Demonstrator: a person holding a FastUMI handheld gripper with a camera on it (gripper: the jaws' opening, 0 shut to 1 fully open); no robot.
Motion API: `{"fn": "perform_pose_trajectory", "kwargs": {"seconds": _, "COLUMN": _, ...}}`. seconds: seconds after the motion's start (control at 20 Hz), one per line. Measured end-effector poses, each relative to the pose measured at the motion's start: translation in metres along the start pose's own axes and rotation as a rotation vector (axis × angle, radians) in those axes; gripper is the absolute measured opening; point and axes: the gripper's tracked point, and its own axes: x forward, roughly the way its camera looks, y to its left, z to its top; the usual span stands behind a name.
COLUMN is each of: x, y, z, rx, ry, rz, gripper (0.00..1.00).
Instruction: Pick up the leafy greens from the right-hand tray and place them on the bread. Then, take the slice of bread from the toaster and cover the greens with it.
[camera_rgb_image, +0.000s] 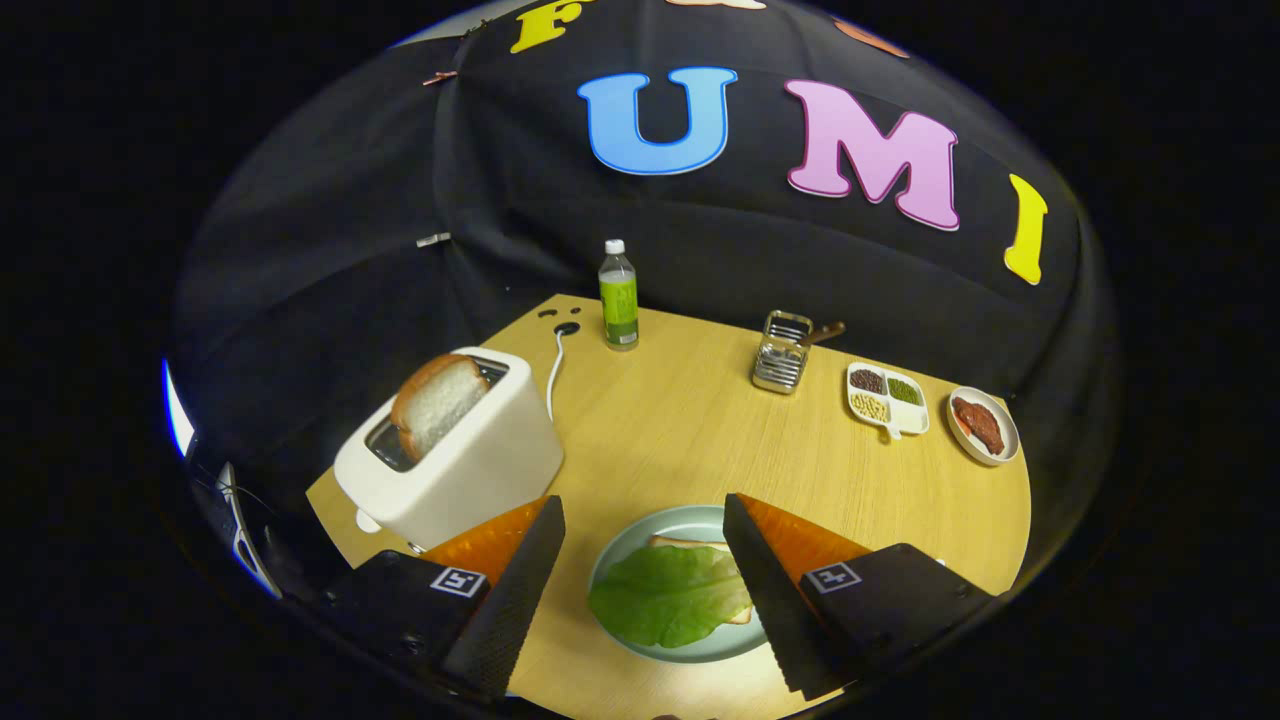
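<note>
In the gripper view, the tongs (640, 560) are hovering released at the bottom centre of the frame, their two fingers spread wide apart and grasping nothing. Between the fingers, the pale plate (625, 545) is resting on the wooden desk (680, 420), and the leafy greens (665, 595) are lying on it, covering most of the bread (680, 543), of which a thin edge is showing just beyond the leaf and a further corner beside the right finger. Judging from this arrangement, the first step of the task is complete: the greens are sitting on the bread and the tongs are free. At the left of the frame, just beyond the left finger, the white toaster (470, 460) is standing on the desk with the slice of bread (437, 400) protruding from its slot, tilted toward the upper left. The step now in hand is therefore the retrieval of that slice. The next move is calling for the tongs to swing left and rise above the toaster, align the fingers on either flat face of the protruding slice, clench on it, and lift it straight out of the slot before carrying it back over the plate. Toward the top centre, a bottle (619, 296) is standing near the desk's far edge; at the upper right, a metal holder (781, 352), a divided dish (888, 398) and a small plate (984, 425) are lying well apart from the working area.
</note>
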Motion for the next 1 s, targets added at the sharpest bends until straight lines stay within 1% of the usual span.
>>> {"fn": "perform_pose_trajectory", "kwargs": {"seconds": 0.2, "x": 0.0, "y": 0.041, "z": 0.041, "rx": 0.016, "ry": -0.073, "rz": 0.086, "gripper": 0.99}}
{"fn": "perform_pose_trajectory", "kwargs": {"seconds": 0.35, "x": 0.003, "y": 0.069, "z": 0.061, "rx": -0.007, "ry": -0.104, "rz": 0.117, "gripper": 0.99}}
{"fn": "perform_pose_trajectory", "kwargs": {"seconds": 0.65, "x": 0.03, "y": 0.126, "z": 0.064, "rx": -0.029, "ry": -0.068, "rz": 0.155, "gripper": 0.99}}
{"fn": "perform_pose_trajectory", "kwargs": {"seconds": 0.85, "x": 0.056, "y": 0.148, "z": 0.051, "rx": -0.082, "ry": -0.025, "rz": 0.137, "gripper": 0.99}}
{"fn": "perform_pose_trajectory", "kwargs": {"seconds": 1.0, "x": 0.077, "y": 0.151, "z": 0.034, "rx": -0.094, "ry": 0.023, "rz": 0.081, "gripper": 0.99}}
